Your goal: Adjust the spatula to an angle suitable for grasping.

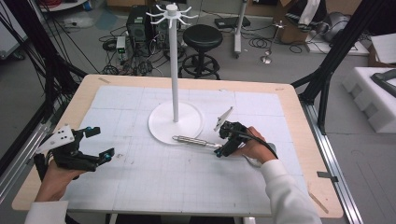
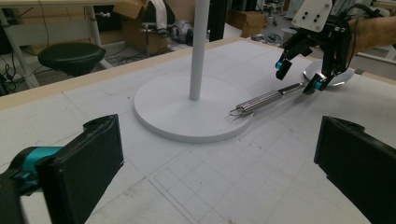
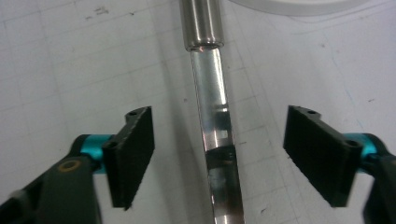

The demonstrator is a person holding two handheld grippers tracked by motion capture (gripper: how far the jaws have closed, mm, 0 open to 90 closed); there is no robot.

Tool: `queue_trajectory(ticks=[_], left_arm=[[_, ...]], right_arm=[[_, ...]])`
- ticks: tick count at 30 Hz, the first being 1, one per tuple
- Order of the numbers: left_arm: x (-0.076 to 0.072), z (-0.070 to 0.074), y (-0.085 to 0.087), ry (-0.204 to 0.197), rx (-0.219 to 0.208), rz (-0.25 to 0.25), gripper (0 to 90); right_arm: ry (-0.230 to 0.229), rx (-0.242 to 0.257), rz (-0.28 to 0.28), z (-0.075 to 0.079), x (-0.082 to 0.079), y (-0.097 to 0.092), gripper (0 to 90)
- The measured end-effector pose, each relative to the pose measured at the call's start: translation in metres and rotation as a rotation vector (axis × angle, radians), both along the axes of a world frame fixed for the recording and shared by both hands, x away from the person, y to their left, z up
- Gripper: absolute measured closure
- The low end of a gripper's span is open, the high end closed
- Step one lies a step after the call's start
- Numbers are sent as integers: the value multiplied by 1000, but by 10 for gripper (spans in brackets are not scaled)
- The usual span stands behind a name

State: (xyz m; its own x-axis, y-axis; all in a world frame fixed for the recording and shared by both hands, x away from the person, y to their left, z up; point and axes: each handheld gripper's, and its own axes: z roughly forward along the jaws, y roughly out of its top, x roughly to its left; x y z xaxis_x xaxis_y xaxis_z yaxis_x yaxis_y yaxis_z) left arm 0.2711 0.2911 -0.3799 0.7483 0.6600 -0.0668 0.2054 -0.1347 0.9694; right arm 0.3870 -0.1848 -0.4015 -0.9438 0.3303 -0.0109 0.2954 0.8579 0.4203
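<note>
Straddling the ladle [image 3: 215, 140] with right gripper [image 3: 219, 154] jaws apart, pads clear of its flat neck; ladle lying on the table mat [image 1: 187, 182], handle end touching the white stand base [image 1: 161, 125]. Left gripper [image 1: 95, 144] wide open, empty, near the mat's left edge.

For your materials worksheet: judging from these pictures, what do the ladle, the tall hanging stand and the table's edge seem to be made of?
Ladle: probably polished steel; its shaft mirrors the surroundings in the right gripper view, and the thicker handle looks brushed. Hanging stand: matt white, plastic or painted metal; the look leaves it open. Table edge: pale wood or plywood, light tan around a white gridded mat.
</note>
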Motion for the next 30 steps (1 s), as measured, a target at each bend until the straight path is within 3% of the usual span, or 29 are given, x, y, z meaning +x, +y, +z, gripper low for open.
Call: queue_trajectory(ticks=[9,16,17,25,30], left_arm=[[0,0,-1,2,1,2,17],[0,0,-1,2,1,2,17],[0,0,0,1,1,1,17],[0,0,0,3,3,2,17],[1,-1,-2,7,10,-1,17]], right_arm=[[30,-14,-19,-7,1,0,523],[22,-23,-17,-10,3,2,617],[27,-24,-16,-10,3,3,670],[18,-24,-3,-11,3,4,706],[-1,-48,38,-10,2,6,738]])
